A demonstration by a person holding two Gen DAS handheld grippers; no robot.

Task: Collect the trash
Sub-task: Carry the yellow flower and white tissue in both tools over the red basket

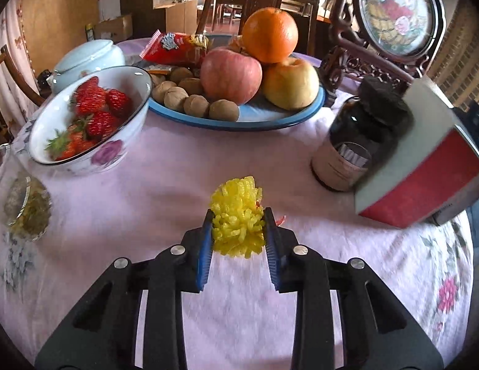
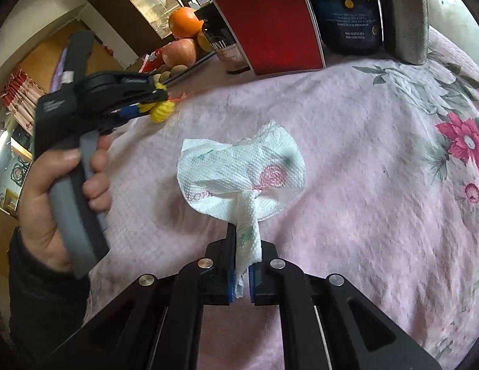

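Left claw clenched on one yellow crinkled wad; right claw grasping one paper towel.

On the table stand one blue-rimmed plate with one orange, two apples and about nine walnuts in sight, and one bowl of strawberries, too heaped to count. There is one red snack packet, one lidded white pot, one red box, two dark bottles, one yellow net and one paper towel. Two hand-held grippers are in view.
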